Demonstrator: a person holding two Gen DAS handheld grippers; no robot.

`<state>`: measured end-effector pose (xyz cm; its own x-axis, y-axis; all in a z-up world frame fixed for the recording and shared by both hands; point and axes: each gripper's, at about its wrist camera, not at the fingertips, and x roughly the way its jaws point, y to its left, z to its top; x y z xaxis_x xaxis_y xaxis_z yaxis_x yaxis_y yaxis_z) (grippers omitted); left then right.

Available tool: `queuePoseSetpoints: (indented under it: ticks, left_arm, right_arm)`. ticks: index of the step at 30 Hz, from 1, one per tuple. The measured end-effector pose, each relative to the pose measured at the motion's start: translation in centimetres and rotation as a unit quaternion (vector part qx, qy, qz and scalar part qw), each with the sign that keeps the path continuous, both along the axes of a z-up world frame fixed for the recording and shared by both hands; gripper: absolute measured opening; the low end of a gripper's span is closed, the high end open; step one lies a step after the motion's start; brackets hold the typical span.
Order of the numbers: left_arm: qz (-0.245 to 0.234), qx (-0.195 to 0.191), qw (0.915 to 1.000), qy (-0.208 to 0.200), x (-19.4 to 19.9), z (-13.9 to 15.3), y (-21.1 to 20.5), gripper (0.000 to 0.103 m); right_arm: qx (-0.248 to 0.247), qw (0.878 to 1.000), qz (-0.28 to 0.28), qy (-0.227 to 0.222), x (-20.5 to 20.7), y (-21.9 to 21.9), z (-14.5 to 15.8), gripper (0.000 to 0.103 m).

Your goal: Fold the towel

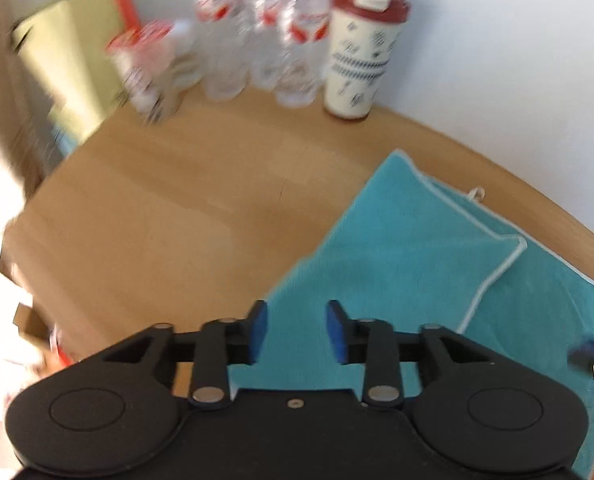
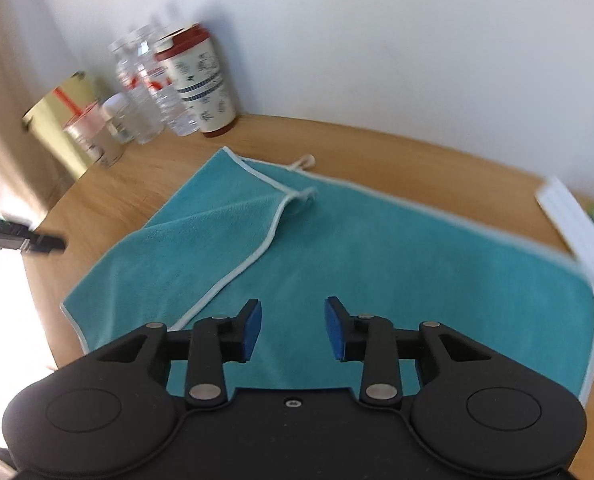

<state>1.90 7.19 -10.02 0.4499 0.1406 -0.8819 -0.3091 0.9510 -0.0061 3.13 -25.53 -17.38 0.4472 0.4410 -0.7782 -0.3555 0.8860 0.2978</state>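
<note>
Black plastic left gripper (image 1: 296, 330), blue pads (image 1: 258, 330) spread apart and holding nothing, poised above the near left edge of the towel (image 1: 409, 248), pointing toward the back wall. Right gripper (image 2: 293, 328), same make, jaws likewise apart and empty, poised over the towel's middle; its tip shows blurred at the right edge of the left wrist view. Towel: teal, white-piped, lying on the wooden table (image 1: 169, 208), left portion folded over onto the rest, small hanging loop (image 2: 304, 162) at the far edge. Beyond, against the wall: patterned cup with red lid (image 1: 361, 52), clear water bottles (image 1: 257, 36), yellow-green container (image 2: 63, 120). White object (image 2: 577, 224) at the towel's far right corner, blurred.
</note>
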Motion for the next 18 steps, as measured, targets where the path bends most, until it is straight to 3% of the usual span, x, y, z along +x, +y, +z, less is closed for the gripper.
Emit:
queuePoseSetpoints:
  ticks: [3,6,11,15,17,18]
  left_arm:
    - [-0.066,-0.004,0.9978,-0.008,3.7,-0.7,0.6,0.036]
    - [-0.156,-0.026,0.9874,0.007,7.5,-1.7,0.6,0.036]
    - [-0.332,-0.012,0.9433,-0.009,11.4,-2.7,-1.9,0.036]
    - [-0.416,-0.025,0.909,-0.017,12.3,-3.2,-4.0,0.044]
    - [-0.461,-0.004,0.8867,-0.039,12.9,-4.0,-6.0,0.045]
    - [-0.472,-0.002,0.8803,-0.046,13.2,-4.4,-6.6,0.046]
  right_arm:
    - [0.02,0.996,-0.077,0.026,-2.7,1.9,-0.5,0.043]
    - [0.017,0.987,-0.15,0.051,-5.6,5.0,-1.2,0.043]
    - [0.023,0.97,-0.23,0.073,-9.8,11.2,-2.0,0.043]
    - [0.027,0.954,-0.282,0.101,-11.3,14.8,-2.8,0.043]
    - [0.025,0.951,-0.289,0.107,-11.7,16.4,-3.3,0.043]
    - [0.02,0.951,-0.286,0.111,-11.7,17.1,-3.5,0.043]
